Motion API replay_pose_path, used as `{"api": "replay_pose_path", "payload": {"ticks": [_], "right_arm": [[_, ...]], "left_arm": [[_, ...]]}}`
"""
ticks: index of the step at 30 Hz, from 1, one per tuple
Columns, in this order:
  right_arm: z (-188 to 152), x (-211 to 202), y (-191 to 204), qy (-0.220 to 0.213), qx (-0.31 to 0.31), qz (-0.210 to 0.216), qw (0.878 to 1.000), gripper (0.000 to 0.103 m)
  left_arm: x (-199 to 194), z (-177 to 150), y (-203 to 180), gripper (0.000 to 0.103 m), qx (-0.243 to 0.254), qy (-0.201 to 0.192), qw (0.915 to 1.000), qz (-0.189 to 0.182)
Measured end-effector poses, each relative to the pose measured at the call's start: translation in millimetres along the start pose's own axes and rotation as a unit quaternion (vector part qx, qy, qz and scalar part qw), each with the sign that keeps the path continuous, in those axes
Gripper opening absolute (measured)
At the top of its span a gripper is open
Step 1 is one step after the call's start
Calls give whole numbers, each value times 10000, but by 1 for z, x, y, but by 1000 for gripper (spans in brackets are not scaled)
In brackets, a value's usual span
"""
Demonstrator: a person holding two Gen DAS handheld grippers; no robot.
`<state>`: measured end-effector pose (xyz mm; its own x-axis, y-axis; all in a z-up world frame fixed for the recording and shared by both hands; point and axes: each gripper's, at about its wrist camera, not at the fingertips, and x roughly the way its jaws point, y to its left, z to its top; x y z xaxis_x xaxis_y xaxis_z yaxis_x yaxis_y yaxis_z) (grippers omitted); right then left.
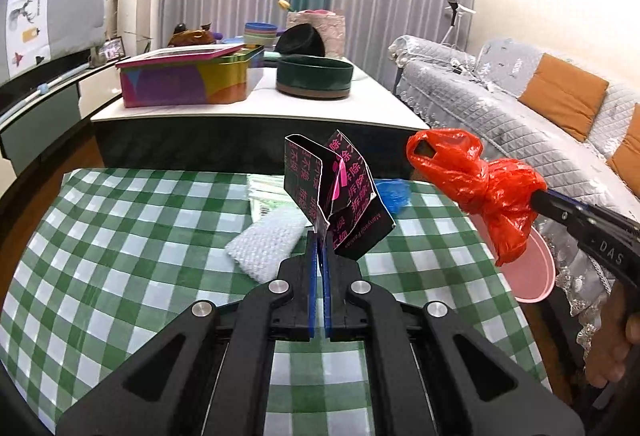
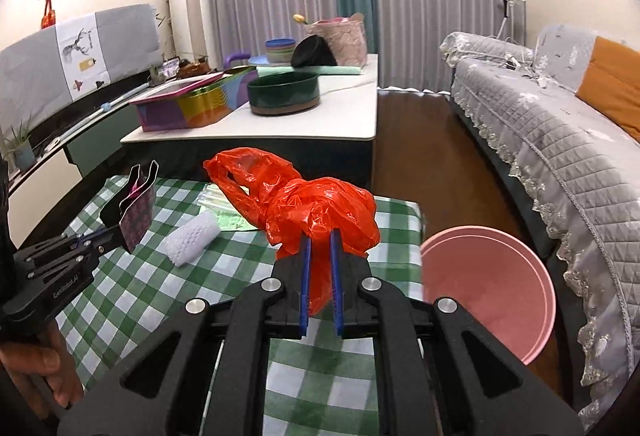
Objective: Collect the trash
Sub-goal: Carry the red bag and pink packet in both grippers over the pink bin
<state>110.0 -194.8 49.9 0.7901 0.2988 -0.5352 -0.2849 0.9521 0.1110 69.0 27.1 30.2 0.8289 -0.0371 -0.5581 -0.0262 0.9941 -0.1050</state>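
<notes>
My left gripper (image 1: 321,236) is shut on a crumpled black wrapper with pink lettering (image 1: 336,183), held up above the green checked tablecloth (image 1: 120,236). That wrapper (image 2: 138,207) and the left gripper (image 2: 114,234) also show at the left of the right wrist view. My right gripper (image 2: 320,236) is shut on a crumpled red plastic bag (image 2: 312,203), lifted off the table. In the left wrist view the red bag (image 1: 480,187) hangs at the right, over the pink bin (image 1: 532,272). White bubble wrap (image 2: 192,236) and a blue scrap (image 1: 394,193) lie on the cloth.
The pink round bin (image 2: 488,288) stands on the floor to the right of the table. A grey quilted sofa (image 2: 560,139) runs along the right. Behind the table a white coffee table (image 2: 344,115) carries a colourful tin (image 2: 196,103) and a dark green bowl (image 2: 284,93). Pale green packets (image 2: 224,207) lie at the cloth's far edge.
</notes>
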Motion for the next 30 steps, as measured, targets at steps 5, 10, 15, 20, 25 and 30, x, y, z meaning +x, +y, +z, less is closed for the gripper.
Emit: {"api": "replay_pose_path", "payload": {"ticks": [5, 10, 15, 20, 25, 30], "right_arm": [[-1, -11, -14, -114, 108, -79, 9998, 9], [0, -19, -23, -193, 160, -168, 9995, 9], [-1, -24, -33, -274, 173, -267, 9991, 9], [-2, -28, -44, -316, 224, -319, 9987, 9], [-3, -31, -53, -348, 289, -327, 9984, 9], [-5, -31, -60, -352, 348, -330, 9982, 9]], "left_arm": [[-1, -6, -9, 2, 32, -28, 10000, -60], [1, -9, -17, 2, 76, -15, 9999, -97], [4, -9, -24, 2, 87, -13, 9999, -102], [8, -11, -35, 2, 105, -9, 9999, -131], [13, -13, -48, 2, 173, 8, 9997, -176], [19, -14, -56, 2, 215, 52, 9996, -188]]}}
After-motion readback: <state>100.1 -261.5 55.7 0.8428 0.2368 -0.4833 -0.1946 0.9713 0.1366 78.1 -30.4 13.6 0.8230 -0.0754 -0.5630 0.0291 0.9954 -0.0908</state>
